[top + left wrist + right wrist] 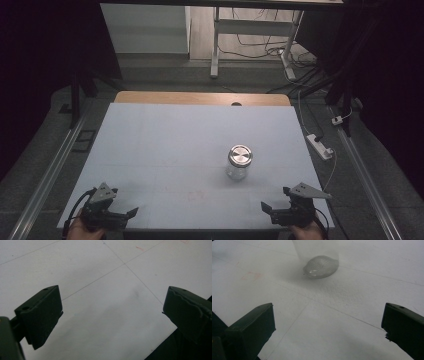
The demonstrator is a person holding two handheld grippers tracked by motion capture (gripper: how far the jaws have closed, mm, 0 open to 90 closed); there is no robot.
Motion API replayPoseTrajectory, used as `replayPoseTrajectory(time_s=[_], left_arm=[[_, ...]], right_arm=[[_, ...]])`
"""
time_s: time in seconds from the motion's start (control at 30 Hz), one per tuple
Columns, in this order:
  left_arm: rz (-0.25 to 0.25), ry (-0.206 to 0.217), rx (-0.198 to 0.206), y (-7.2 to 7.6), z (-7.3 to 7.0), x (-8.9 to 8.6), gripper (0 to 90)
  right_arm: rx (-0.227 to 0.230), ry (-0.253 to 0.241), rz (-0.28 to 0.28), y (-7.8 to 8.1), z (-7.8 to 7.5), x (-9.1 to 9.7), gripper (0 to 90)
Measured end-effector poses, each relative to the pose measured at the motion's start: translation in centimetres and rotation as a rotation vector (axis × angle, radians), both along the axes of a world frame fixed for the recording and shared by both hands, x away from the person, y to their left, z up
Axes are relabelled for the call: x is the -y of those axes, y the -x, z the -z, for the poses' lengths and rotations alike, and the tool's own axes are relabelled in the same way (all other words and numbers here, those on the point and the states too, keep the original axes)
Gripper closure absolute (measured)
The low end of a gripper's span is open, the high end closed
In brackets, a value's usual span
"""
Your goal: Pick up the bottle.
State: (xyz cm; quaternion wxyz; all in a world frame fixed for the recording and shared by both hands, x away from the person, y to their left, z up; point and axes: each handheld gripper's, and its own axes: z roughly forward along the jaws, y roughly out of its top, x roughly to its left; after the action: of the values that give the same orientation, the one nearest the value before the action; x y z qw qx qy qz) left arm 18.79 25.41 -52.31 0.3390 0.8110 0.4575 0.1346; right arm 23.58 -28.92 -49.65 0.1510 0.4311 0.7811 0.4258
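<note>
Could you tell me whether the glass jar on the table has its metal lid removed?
No, the high view shows the glass jar standing upright on the table with its metal lid on top.

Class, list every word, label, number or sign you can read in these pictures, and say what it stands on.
None can be read.
Glass jar with metal lid: no label or print visible.
White table: faint reddish smudges, not readable as text.

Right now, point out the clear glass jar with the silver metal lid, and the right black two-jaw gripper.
clear glass jar [239, 170], high view, on its glass wall.
silver metal lid [240, 155], high view, lid top.
right gripper [267, 209], high view, between its fingertips.
</note>
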Motion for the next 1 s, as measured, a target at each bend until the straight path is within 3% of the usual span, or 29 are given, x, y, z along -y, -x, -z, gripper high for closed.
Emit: replayPoseTrajectory(time_s=[0.3,1.0], left_arm=[[0.004,0.003,-0.004,0.0,0.0,0.0,3.3],[0.015,-0.012,-0.017,-0.1,0.1,0.2,4.8]], right_arm=[[0.028,0.0,-0.021,0.0,-0.3,-0.3,0.0],[0.036,-0.009,-0.093,-1.0,0.1,-2.0,0.0]])
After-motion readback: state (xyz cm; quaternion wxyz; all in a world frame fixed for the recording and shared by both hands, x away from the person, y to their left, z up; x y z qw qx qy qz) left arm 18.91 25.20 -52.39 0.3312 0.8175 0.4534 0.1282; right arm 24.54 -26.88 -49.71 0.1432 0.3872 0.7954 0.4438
